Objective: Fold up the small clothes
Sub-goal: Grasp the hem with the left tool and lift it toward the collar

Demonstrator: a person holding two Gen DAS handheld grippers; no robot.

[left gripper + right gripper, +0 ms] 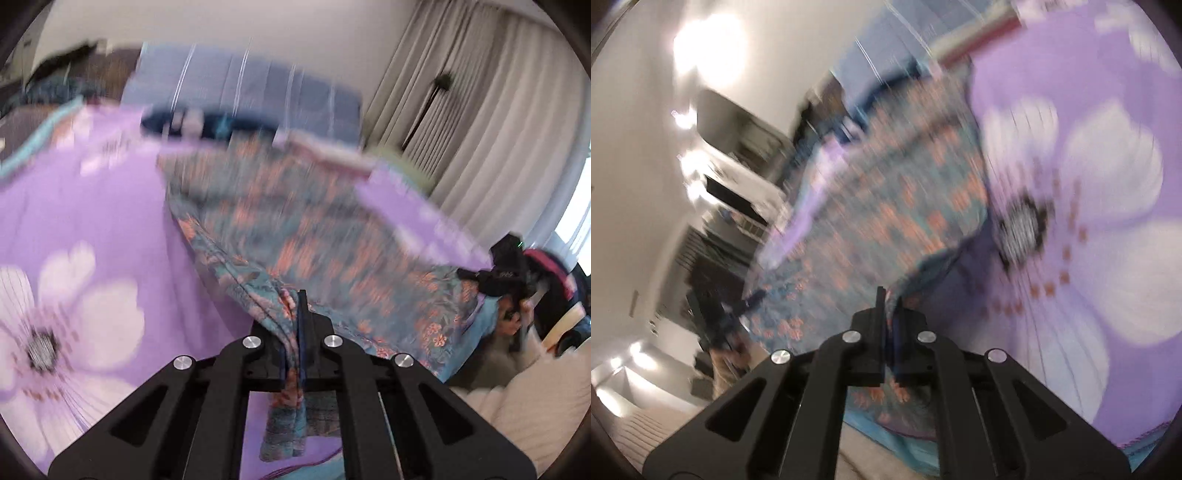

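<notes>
A small teal garment with orange flowers [280, 236] is lifted and stretched above a purple bedsheet with big white flowers [85, 229]. My left gripper [295, 314] is shut on one bunched corner of it, and cloth hangs down between the fingers. The right gripper [506, 280] shows at the far right of the left wrist view, holding the garment's other end. In the right wrist view my right gripper [888, 314] is shut on the garment's edge [886, 221], with the purple sheet [1108, 184] to the right. Both views are motion-blurred.
A blue striped pillow [240, 92] lies at the head of the bed. White curtains [480, 110] hang on the right. A cream cover [535, 406] lies at the bed's lower right. Dark furniture and lamps [720, 166] fill the left of the right wrist view.
</notes>
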